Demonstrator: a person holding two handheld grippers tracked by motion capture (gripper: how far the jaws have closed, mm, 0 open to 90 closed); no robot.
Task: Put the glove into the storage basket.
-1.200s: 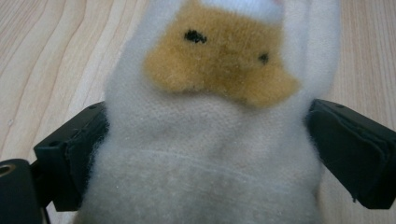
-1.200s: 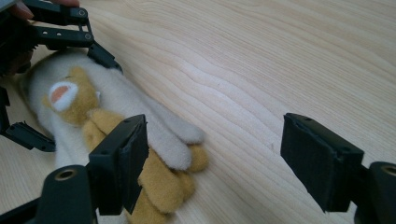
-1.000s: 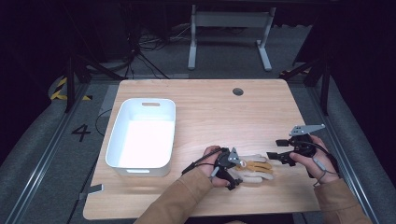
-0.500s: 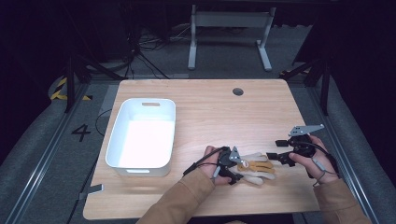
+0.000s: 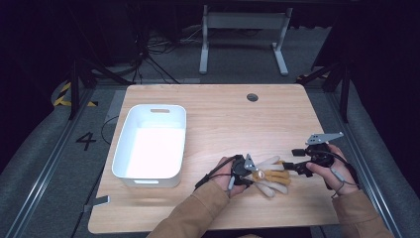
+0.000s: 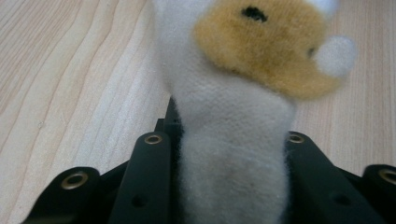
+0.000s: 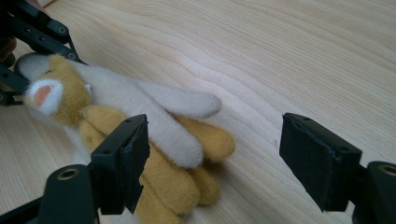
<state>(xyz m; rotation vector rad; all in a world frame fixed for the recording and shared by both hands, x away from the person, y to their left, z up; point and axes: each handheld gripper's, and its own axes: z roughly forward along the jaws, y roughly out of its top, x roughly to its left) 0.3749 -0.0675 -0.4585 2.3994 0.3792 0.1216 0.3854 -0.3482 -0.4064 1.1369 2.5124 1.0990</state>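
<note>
One plush toy (image 5: 271,176); two grippers; one tub (image 5: 150,144)

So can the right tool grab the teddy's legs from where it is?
Probably yes. The right tool is open, and the plush toy lies on the table just in front of it with nothing in between. The left tool has just closed on the toy's other end.

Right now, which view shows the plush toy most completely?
The right gripper view: the plush toy lies there with face and limbs visible. The left gripper view shows a clamped white part close up; the high view shows it small.
</note>
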